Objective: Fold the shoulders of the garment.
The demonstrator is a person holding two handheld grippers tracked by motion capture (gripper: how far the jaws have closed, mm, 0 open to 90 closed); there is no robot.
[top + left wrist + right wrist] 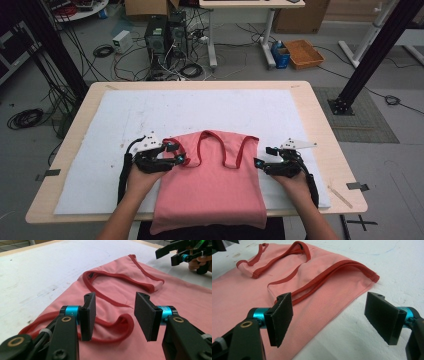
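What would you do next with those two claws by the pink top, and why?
Probably shut each on its side of the pink top. The left gripper gapes above the red armhole trim; the right gripper straddles the side edge. Neither holds cloth.

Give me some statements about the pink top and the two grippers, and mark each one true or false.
1. The pink top lies flat on the white mat. True.
2. The left gripper is shut on a strap. False: its jaws stand open above the cloth, with a red-edged strap between them.
3. The right gripper is open at the edge of the top. True.
4. The top has blue trim. False: the trim is dark red.
5. The bottom of the top hangs over the near edge of the table. True.
6. A folded towel lies beside the top. False: nothing else lies on the mat.
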